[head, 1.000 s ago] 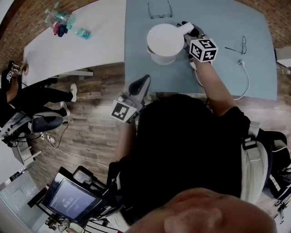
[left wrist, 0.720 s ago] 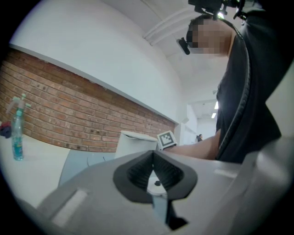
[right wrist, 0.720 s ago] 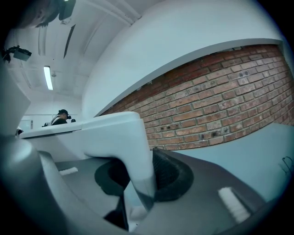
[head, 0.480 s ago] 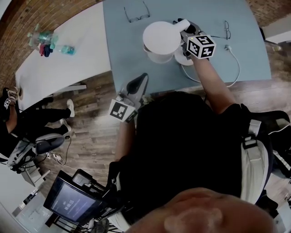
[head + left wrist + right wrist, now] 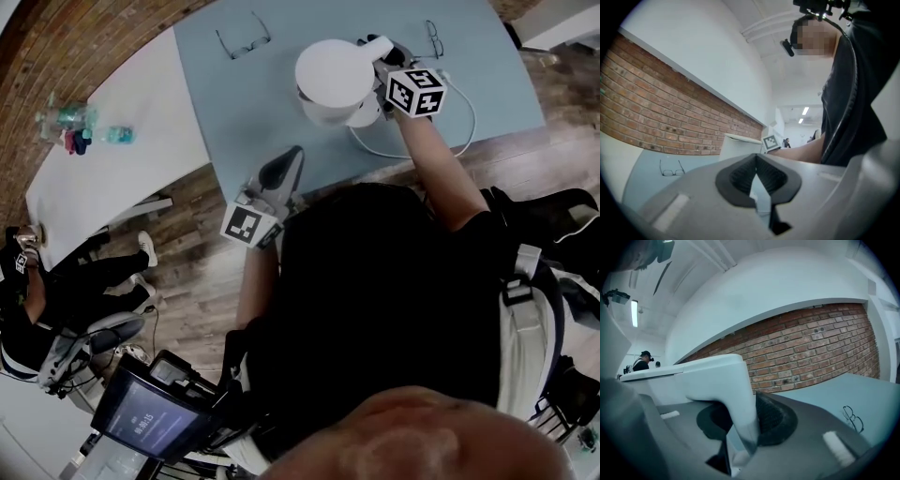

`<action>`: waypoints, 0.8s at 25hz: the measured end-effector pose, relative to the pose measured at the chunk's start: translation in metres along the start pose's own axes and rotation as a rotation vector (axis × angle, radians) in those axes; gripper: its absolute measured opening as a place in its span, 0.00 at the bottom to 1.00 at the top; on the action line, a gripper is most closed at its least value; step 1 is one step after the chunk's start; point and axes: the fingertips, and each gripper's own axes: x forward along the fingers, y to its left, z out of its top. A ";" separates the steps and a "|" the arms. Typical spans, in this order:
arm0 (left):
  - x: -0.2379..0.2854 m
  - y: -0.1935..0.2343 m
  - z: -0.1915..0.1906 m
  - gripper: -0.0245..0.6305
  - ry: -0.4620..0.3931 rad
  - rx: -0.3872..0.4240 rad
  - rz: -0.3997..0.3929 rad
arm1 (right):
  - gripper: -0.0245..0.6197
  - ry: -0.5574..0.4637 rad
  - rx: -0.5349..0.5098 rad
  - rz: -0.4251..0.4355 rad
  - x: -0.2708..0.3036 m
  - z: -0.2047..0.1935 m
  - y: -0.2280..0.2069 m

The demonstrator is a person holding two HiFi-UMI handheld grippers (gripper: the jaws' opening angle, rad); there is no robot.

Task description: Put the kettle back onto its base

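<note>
The white kettle (image 5: 333, 80) is held over the blue-grey table (image 5: 262, 103), its handle (image 5: 375, 49) clamped in my right gripper (image 5: 382, 61). In the right gripper view the handle (image 5: 738, 394) runs down between the dark pads (image 5: 776, 420), with the kettle body (image 5: 661, 380) to the left. A sliver of the round base (image 5: 367, 114) shows under the kettle's near right side, and its white cord (image 5: 450, 127) trails right. Whether the kettle rests on the base I cannot tell. My left gripper (image 5: 292, 157) hangs at the table's front edge, shut and empty (image 5: 757, 161).
One pair of glasses (image 5: 242, 42) lies at the table's far left, another (image 5: 433, 37) at the far right. A white table (image 5: 122, 178) with bottles (image 5: 80, 131) stands left. A seated person (image 5: 56, 300) and a monitor (image 5: 150, 422) are on the wooden floor.
My right gripper has carried the kettle rightward across the table until it covers most of the base. The left gripper has drifted along the front edge, still shut.
</note>
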 end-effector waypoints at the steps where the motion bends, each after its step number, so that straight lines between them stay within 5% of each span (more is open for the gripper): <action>1: 0.004 -0.003 -0.001 0.04 -0.002 -0.005 -0.009 | 0.20 -0.002 0.004 -0.010 -0.006 0.000 -0.006; 20: 0.053 -0.033 -0.009 0.04 0.006 -0.023 -0.117 | 0.20 0.009 0.005 -0.135 -0.065 -0.006 -0.071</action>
